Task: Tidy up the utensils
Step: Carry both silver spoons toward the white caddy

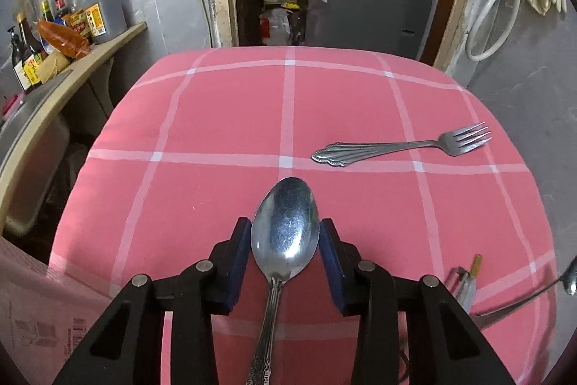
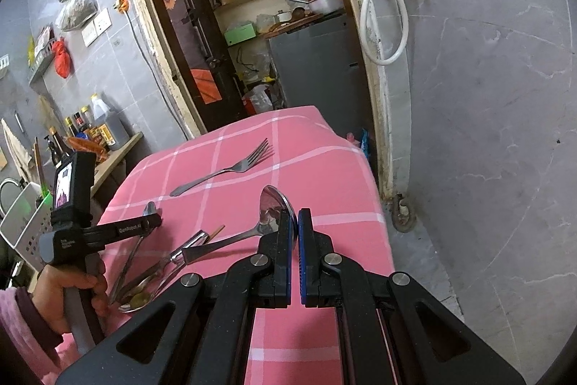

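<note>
Your left gripper [image 1: 285, 240] pinches a spoon [image 1: 285, 226] by its bowl edges; the right gripper [image 2: 296, 233], pressed together, pinches another spoon [image 2: 276, 208] edge-on; either could slip.

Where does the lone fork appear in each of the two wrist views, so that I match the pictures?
Left wrist view: the fork lies right of centre on the pink tablecloth, tines toward the right edge.
Right wrist view: the fork lies at the centre, beyond the gripper, tines pointing up and right.
Shared landmark: the grey fridge in the doorway behind the table.
</note>
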Demonstrator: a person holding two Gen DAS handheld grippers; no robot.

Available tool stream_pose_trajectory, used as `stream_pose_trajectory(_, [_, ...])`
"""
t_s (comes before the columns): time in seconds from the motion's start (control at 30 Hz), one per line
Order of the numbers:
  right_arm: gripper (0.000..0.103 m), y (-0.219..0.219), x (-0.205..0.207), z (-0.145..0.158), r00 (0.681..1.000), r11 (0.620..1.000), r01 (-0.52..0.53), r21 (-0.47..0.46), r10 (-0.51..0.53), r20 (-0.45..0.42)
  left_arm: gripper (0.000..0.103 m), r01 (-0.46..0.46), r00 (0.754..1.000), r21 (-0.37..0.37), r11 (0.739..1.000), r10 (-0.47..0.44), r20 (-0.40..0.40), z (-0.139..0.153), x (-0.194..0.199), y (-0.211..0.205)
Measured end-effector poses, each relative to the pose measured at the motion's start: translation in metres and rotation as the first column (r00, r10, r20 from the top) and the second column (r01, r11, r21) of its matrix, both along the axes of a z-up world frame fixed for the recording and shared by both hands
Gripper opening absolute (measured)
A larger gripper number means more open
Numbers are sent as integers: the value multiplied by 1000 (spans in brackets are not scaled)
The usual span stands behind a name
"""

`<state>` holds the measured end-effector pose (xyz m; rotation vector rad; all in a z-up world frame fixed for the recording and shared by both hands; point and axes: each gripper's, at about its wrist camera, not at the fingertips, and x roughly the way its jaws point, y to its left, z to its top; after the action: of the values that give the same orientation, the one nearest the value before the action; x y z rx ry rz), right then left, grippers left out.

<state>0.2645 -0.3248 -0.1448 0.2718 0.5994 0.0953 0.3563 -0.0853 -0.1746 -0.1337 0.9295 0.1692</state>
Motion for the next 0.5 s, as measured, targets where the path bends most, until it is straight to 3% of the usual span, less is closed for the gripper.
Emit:
stream_pose_trajectory(0.1, [3, 6, -6, 7, 1000, 1000, -9, -24, 9, 13, 36, 21, 999, -62, 998, -19, 32, 5, -12, 1])
stream_pose_trajectory(0.27, [3, 12, -16, 24, 999, 998, -11, -66, 14, 43, 36, 96, 985, -89, 991, -81, 152, 27, -43, -16])
stream_pose_trajectory(0.5, [3, 23, -34, 60, 996, 993, 0, -118, 11, 94, 36, 191, 933, -81, 978, -156, 324, 73, -84, -33])
